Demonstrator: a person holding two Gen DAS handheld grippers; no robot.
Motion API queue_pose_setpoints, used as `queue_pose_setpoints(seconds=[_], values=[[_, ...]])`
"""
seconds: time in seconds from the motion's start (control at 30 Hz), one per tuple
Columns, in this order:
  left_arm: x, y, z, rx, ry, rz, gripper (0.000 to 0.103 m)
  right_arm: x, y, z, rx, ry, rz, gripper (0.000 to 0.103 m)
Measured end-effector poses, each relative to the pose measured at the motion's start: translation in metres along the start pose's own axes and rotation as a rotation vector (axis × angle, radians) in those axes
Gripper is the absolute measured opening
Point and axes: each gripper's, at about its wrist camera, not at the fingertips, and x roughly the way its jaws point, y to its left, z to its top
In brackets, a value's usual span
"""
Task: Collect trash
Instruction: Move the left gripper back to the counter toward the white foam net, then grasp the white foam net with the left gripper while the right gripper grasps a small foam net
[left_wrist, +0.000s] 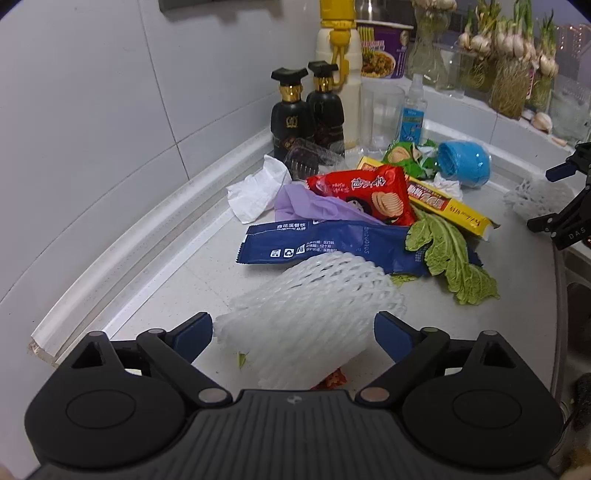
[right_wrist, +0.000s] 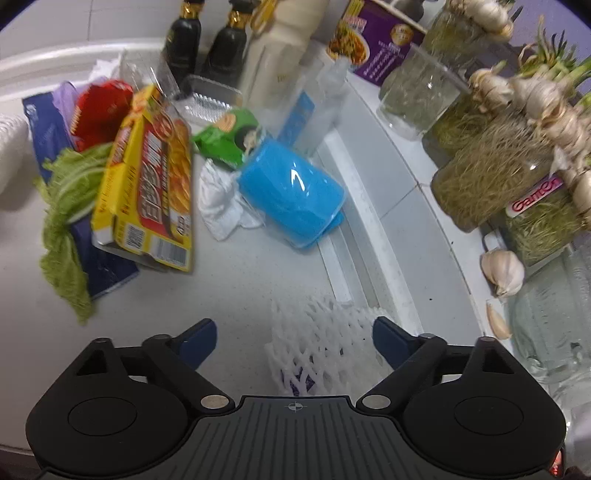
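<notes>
My left hand-held gripper (left_wrist: 293, 334) is spread wide, its blue pads either side of a large white foam fruit net (left_wrist: 314, 306) that lies on the table (left_wrist: 177, 273). The left pad sits just beside the net's end; the right pad is close to it, but I cannot tell whether either pad touches.

My right hand-held gripper (right_wrist: 294, 341) is also spread wide, and a smaller white foam net (right_wrist: 317, 350) lies on the table between its fingers, nearer the right one. Something purple shows through the mesh at its near end; the view is too blurred to name it.

Trash pile, seen from the left wrist: a dark blue wrapper (left_wrist: 325, 245) just beyond the large net, a red chip bag (left_wrist: 369, 192) on top of a lilac plastic bag (left_wrist: 314, 203), a crumpled white tissue (left_wrist: 255, 188) toward the wall, a green cabbage leaf (left_wrist: 448, 254) over the blue wrapper's right end, a long yellow carton (left_wrist: 443, 197), a green snack bag (left_wrist: 406, 155), and a blue cup (left_wrist: 465, 162) on its side.

Two black bottles (left_wrist: 306, 110) stand upright at the back by the wall.
</notes>
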Motion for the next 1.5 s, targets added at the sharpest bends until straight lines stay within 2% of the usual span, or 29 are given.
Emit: queue_pose_setpoints(seconds=[0.23,0.27,0.3,0.33,0.4,0.5,0.6,0.97,1.17,1.5], values=[[0.009,0.003,0.005,-0.001,0.018,0.025,0.079,0.018,0.001,-0.003,-0.063,0.042,-0.069,0.055],[0.01,0.004,0.006,-0.01,0.026,0.026,0.072,0.018,0.0,-0.004,-0.06,0.041,-0.072,0.049],[0.01,0.004,0.006,-0.019,0.031,0.027,0.06,0.018,-0.001,-0.004,-0.058,0.041,-0.074,0.044],[0.011,0.005,0.006,-0.027,0.036,0.025,0.054,0.017,-0.001,-0.004,-0.057,0.039,-0.075,0.042],[0.011,0.007,0.006,-0.047,0.04,0.019,0.035,0.014,-0.001,-0.004,-0.053,0.034,-0.075,0.032],[0.006,0.011,0.006,-0.077,0.017,0.008,0.023,0.009,-0.001,-0.002,-0.036,0.03,-0.072,0.023],[-0.003,0.017,0.007,-0.124,-0.017,-0.027,0.017,0.001,0.0,0.002,-0.031,0.017,-0.08,0.02],[-0.038,0.032,0.013,-0.207,-0.104,-0.098,0.014,-0.039,0.01,0.02,0.004,-0.063,-0.058,0.018],[-0.057,0.039,0.011,-0.234,-0.143,-0.127,0.014,-0.062,0.021,0.028,-0.013,-0.085,-0.075,0.018],[-0.082,0.059,-0.006,-0.274,-0.187,-0.138,0.014,-0.109,0.055,0.047,-0.042,-0.154,-0.074,0.018]])
